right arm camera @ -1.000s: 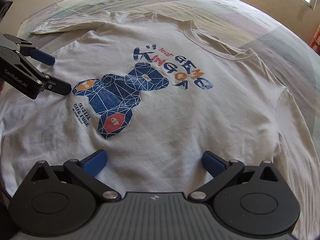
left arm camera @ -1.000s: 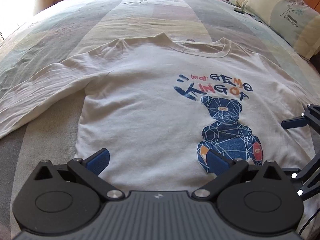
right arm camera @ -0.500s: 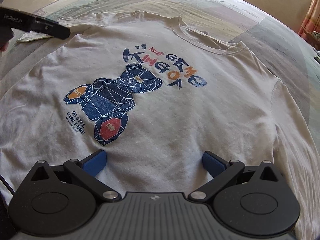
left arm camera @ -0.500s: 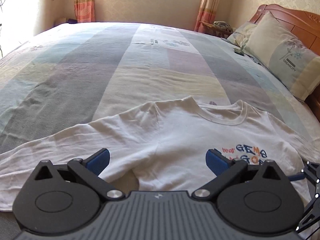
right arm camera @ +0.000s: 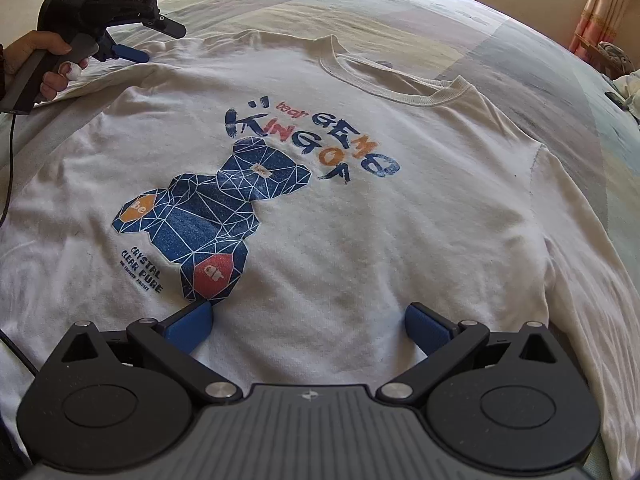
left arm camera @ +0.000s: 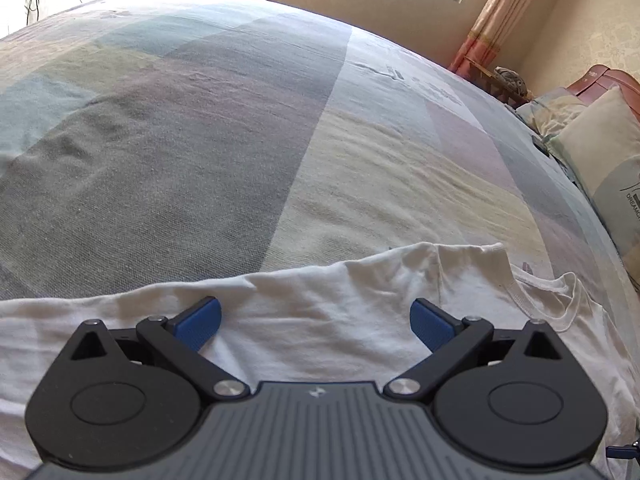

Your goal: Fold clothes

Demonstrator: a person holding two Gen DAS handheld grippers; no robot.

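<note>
A white long-sleeved shirt (right arm camera: 360, 216) with a blue bear print (right arm camera: 216, 216) lies flat, front up, on the bed. In the left wrist view only its left shoulder and sleeve (left arm camera: 312, 312) show, with the collar (left arm camera: 536, 292) at the right. My left gripper (left arm camera: 316, 322) hovers open just over that shoulder and holds nothing. It also shows in the right wrist view as the left gripper (right arm camera: 156, 40), held by a hand (right arm camera: 48, 60). My right gripper (right arm camera: 308, 326) stands open above the shirt's lower front, empty.
The bedspread (left arm camera: 200, 140) in pale colour blocks stretches far beyond the shirt. Pillows (left arm camera: 600, 152) and a wooden headboard (left arm camera: 600, 80) stand at the right. Curtains (left arm camera: 492, 20) and a wall close the far side. A cable (right arm camera: 8, 160) trails from the left gripper.
My left gripper has moved from the shirt's lower front up and left to the left shoulder and sleeve. The right gripper has crept slightly forward; both stay open.
</note>
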